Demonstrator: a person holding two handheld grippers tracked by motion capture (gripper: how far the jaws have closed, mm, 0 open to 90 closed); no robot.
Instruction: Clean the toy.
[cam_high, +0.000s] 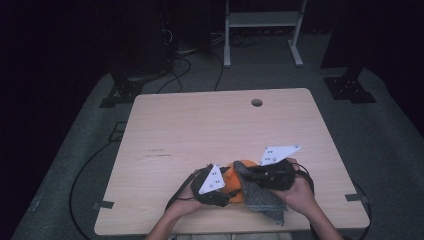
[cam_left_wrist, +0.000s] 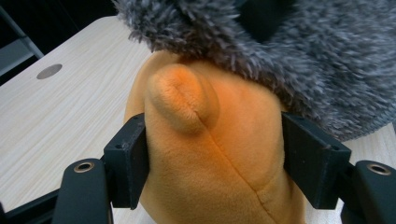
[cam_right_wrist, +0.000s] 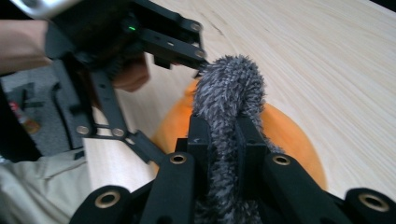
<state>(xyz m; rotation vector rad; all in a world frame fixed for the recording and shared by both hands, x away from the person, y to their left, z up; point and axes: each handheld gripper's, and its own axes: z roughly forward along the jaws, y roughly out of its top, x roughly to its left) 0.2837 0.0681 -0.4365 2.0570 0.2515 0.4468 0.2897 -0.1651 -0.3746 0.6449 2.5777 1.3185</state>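
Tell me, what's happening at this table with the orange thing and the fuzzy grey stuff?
A person at a pale wooden table works two hand-held grippers. The left gripper clasps a soft orange plush toy between its black jaws. The right gripper is clamped on a fluffy grey fabric piece, lifting it so it drapes over the toy's top. Both are near the table's front edge. What the person means to do with the fabric can't be told.

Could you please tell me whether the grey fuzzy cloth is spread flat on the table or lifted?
Lifted. The right gripper pinches a bunched fold of the grey cloth, which drapes over the orange plush toy.
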